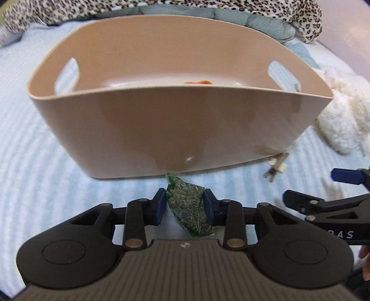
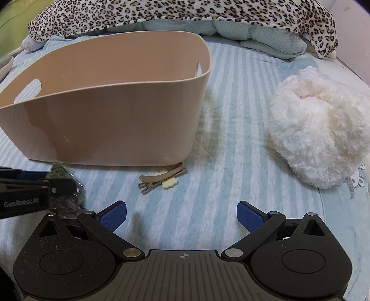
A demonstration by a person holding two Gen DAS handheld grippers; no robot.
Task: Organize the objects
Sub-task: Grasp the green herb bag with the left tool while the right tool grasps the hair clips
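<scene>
A beige plastic basket (image 1: 175,129) with handle slots stands on the striped bed, with something orange (image 1: 198,82) inside. My left gripper (image 1: 185,206) is shut on a clear packet of green dried herbs (image 1: 188,203) just in front of the basket wall. The packet also shows in the right wrist view (image 2: 61,172), behind the left gripper's arm. My right gripper (image 2: 181,215) is open and empty above the bedsheet. Brown hair clips with a pale charm (image 2: 161,178) lie ahead of it by the basket's corner (image 2: 129,120); they also show in the left wrist view (image 1: 276,165).
A fluffy white plush (image 2: 319,132) lies on the right of the bed, also in the left wrist view (image 1: 342,115). A leopard-print blanket (image 2: 185,14) and pale green bedding (image 2: 266,39) are heaped at the back.
</scene>
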